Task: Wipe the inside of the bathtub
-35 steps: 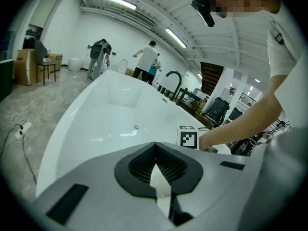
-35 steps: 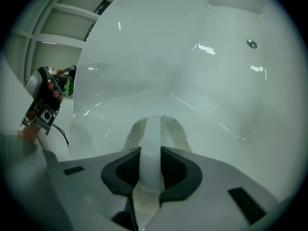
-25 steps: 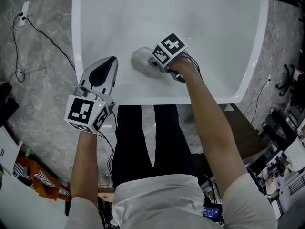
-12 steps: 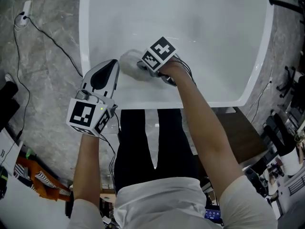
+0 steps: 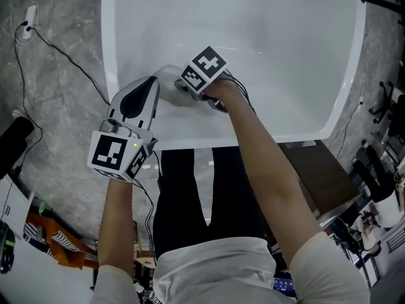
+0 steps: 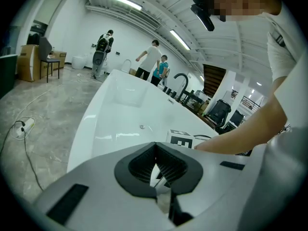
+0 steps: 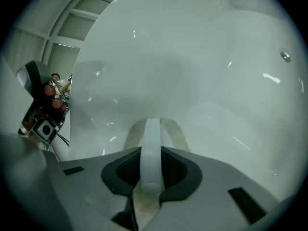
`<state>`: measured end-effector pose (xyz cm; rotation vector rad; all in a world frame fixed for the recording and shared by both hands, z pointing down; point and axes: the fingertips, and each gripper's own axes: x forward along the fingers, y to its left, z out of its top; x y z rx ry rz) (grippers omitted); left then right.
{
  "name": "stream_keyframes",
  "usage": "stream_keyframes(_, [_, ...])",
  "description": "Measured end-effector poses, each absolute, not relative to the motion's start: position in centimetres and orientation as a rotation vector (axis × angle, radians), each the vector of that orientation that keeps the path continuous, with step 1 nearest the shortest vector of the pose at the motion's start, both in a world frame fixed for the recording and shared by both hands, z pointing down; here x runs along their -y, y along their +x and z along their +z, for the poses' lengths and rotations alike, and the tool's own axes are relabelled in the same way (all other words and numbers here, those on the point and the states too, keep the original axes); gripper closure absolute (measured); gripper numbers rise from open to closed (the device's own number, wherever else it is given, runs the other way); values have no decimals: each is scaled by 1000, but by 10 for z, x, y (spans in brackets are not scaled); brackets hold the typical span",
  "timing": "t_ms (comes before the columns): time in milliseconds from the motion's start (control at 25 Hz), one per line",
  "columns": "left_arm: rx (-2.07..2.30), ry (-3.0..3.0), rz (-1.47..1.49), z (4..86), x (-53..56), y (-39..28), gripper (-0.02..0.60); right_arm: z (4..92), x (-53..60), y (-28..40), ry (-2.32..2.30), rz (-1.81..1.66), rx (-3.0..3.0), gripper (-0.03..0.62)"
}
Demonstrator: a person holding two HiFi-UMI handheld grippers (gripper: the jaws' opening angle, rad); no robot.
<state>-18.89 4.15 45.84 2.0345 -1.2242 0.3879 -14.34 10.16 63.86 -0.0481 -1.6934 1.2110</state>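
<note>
The right gripper (image 7: 151, 170) is clamped on the white handle of a scrubbing pad (image 7: 179, 132), which is pressed against the bathtub (image 5: 285, 49) wall just below its near rim. The left gripper (image 5: 135, 99), jaws together and empty, is at that rim close by. Risk: a sideways stroke may strike it or twist the smooth handle loose.

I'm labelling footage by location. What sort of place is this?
Probably an open workshop or test hall, not a home bathroom: the bathtub stands on a stone-look floor under ceiling strip lights, with people standing behind.
</note>
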Motion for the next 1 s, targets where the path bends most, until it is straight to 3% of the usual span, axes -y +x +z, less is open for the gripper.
stream_keyframes(1000, [1148, 2091, 306, 464, -14, -171, 575, 713, -72, -147, 211, 1348, 1600, 499])
